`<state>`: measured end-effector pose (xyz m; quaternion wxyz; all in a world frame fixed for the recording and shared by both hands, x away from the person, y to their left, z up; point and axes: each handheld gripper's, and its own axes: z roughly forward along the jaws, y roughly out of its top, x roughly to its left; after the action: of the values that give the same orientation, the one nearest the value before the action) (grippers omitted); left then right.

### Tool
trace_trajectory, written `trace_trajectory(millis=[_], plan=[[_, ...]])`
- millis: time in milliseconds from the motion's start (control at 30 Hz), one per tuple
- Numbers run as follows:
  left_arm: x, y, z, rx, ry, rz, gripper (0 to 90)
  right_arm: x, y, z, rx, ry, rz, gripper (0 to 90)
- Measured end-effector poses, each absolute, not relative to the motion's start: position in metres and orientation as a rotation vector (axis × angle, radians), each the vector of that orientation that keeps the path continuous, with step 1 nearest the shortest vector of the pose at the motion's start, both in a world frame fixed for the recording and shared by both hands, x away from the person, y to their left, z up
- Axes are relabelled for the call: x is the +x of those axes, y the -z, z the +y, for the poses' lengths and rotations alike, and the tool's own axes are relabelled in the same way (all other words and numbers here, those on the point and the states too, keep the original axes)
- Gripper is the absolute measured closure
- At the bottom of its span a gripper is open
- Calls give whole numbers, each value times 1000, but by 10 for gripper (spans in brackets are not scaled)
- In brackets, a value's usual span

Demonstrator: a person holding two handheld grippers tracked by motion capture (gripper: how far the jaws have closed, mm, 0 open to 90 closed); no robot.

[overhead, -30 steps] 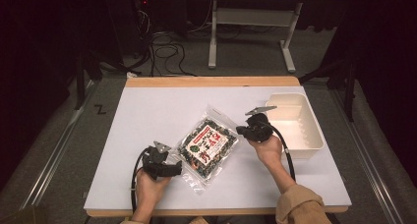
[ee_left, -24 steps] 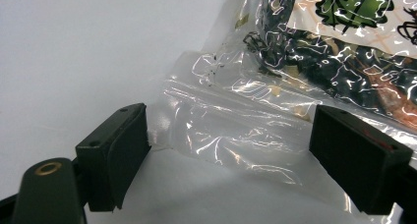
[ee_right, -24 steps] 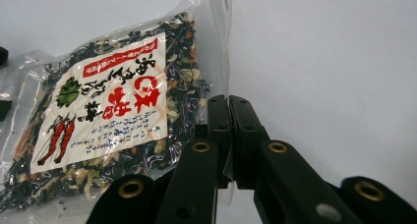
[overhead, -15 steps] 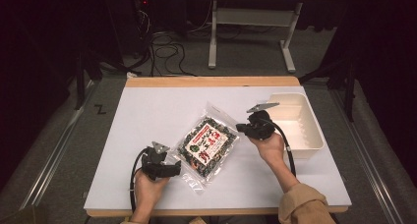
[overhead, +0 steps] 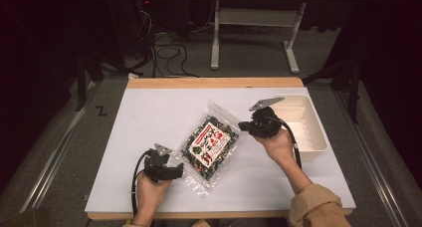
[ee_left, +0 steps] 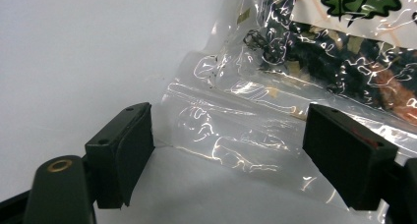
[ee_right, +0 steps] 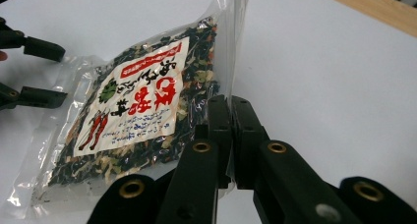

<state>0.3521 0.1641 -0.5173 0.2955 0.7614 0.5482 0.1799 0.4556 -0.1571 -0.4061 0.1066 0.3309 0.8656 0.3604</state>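
Seaweed packet (overhead: 210,144), a clear bag with a white and red label, lies on the white table (overhead: 149,112), just left of the white tray (overhead: 311,132). We hold the right gripper (overhead: 245,126) closed on the packet's edge nearest the tray, the jaws pressed together on the film. Compared with one second ago, this edge is lifted a little higher. Our left gripper (overhead: 180,171) has not moved; its jaws stand wide apart around the packet's opposite clear corner, not pinching it.
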Motion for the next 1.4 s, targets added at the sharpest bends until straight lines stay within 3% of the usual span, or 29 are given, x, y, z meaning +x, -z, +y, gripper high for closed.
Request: trace_trajectory(millis=[533,800,1400], plan=[[351,517,165,2011,-454,1452,205,452,373,-152,911,-1060,2500,898],[351,515,166,1998,-458,1452,219,447,322,-151,837,-1045,2449,899],[348,514,158,2025,-435,1360,219,433,275,-164,783,-1020,2382,900]])
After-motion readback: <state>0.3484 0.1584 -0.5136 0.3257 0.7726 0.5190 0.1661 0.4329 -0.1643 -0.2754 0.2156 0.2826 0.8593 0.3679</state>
